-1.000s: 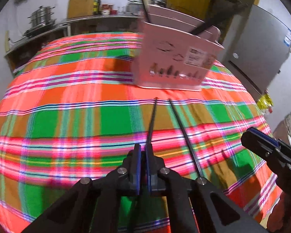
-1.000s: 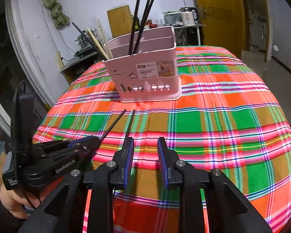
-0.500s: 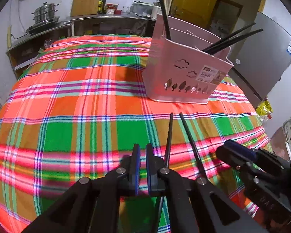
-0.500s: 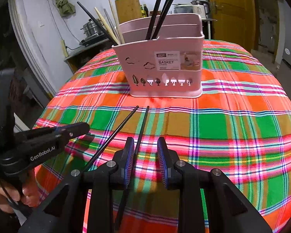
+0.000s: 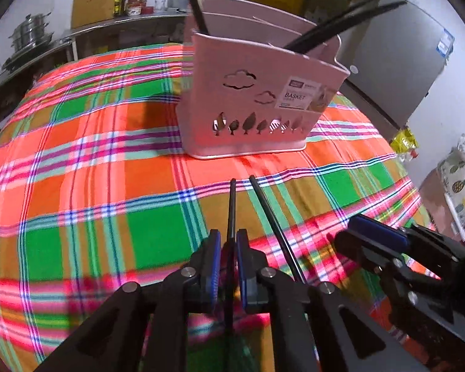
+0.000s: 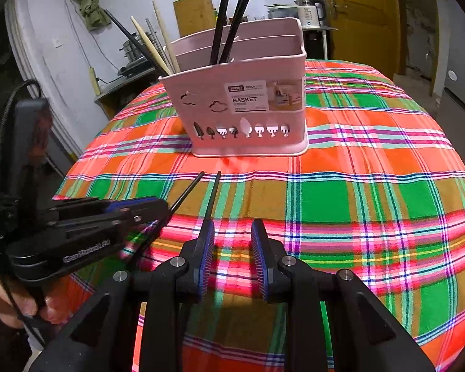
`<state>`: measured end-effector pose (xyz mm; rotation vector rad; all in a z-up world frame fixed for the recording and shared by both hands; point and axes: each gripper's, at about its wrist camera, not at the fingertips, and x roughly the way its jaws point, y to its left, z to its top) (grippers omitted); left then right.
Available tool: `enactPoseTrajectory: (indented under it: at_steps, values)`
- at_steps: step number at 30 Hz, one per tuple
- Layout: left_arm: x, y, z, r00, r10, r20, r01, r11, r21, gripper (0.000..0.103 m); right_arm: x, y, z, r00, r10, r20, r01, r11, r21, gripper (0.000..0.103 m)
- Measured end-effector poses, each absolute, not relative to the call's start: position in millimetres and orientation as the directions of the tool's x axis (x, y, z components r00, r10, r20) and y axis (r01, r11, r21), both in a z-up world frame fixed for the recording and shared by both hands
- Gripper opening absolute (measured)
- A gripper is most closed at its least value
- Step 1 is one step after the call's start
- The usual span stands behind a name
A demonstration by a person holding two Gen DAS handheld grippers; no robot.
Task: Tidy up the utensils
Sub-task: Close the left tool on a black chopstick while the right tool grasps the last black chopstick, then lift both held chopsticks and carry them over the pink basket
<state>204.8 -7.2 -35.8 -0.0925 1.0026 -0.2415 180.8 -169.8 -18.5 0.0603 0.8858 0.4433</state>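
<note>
Two black chopsticks (image 5: 265,214) are seen lying on the plaid tablecloth (image 5: 93,186), just short of the pink basket (image 5: 257,105). The left gripper (image 5: 228,248) has just been opened slightly, its jaws narrowly apart astride the left stick, not pressed on it. The right gripper (image 6: 232,232) is held apart and empty. Pickup appears in hand; closing, lifting and dropping into a basket compartment are called for next.

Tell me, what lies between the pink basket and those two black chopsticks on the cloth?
Only bare plaid tablecloth separates basket and chopsticks; both wrist views show it.
</note>
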Motion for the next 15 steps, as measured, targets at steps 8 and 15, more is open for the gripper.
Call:
enactPoseTrajectory:
  at_steps: [8,15]
  values:
    - [198.8,20.0,-37.3,0.557,-0.150,-0.817,0.042,0.987,-0.153,0.005,188.6,-155.3,-20.0,0.530,0.412,-0.741,-0.378,0.897,0.229,0.025]
    - [202.9,44.7,-38.3,0.535,-0.160,-0.830,-0.006,0.981,-0.193,0.005,206.0,-132.8,-31.1,0.486,0.411,-0.771,-0.400,0.889,0.222,0.025]
